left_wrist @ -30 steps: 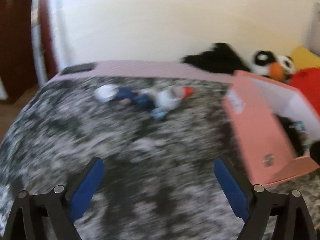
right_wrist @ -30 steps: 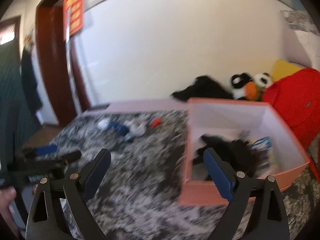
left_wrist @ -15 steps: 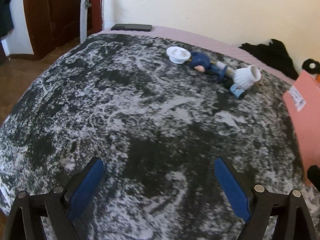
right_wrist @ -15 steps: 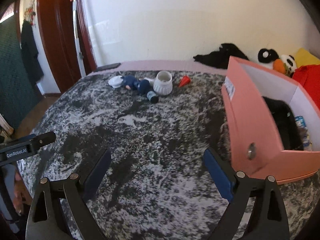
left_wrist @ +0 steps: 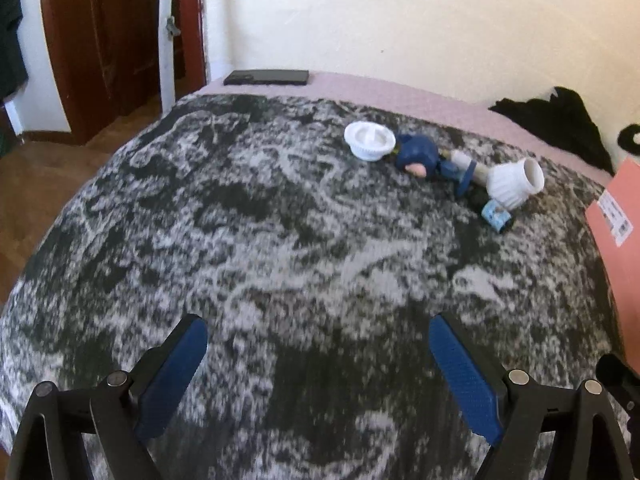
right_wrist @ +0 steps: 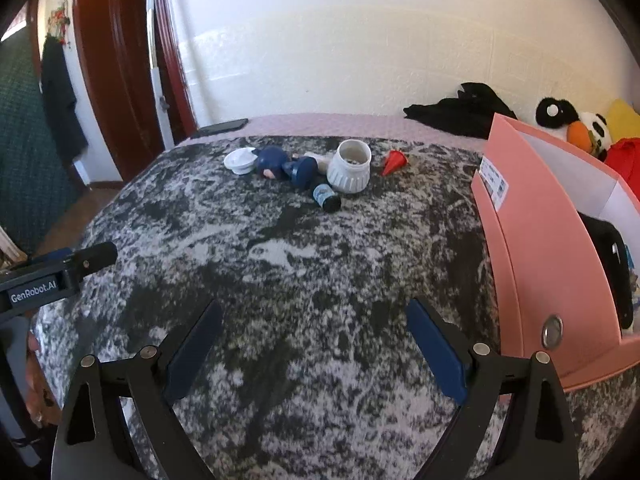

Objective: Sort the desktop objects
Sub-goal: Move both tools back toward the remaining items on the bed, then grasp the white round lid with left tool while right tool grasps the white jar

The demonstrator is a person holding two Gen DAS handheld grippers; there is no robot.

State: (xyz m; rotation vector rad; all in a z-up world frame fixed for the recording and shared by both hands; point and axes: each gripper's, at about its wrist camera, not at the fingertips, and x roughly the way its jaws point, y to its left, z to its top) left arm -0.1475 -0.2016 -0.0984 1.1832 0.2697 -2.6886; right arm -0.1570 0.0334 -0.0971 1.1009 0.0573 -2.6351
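Observation:
A small pile lies at the far side of the black-and-white cloth: a white lid (left_wrist: 370,145) (right_wrist: 240,160), a blue figurine (left_wrist: 418,156) (right_wrist: 274,162), a white ribbed jar (left_wrist: 514,183) (right_wrist: 349,170), a small dark bottle with a blue label (left_wrist: 497,217) (right_wrist: 326,196) and a red cone (right_wrist: 394,162). A pink box (right_wrist: 548,264) stands on the right, its edge in the left wrist view (left_wrist: 624,256); it holds dark items. My left gripper (left_wrist: 318,332) and right gripper (right_wrist: 314,316) are both open and empty, well short of the pile.
A black phone (left_wrist: 266,77) (right_wrist: 222,126) lies on the pink sheet at the far left corner. Black clothing (right_wrist: 460,110), plush toys (right_wrist: 576,124) and a red cushion sit behind the box. A door and floor are to the left. The left gripper's body shows in the right wrist view (right_wrist: 52,276).
Both views swung left and down from the box toward the pile, then steadied. The pile is now closer and sharper in both views. Both grippers stayed open.

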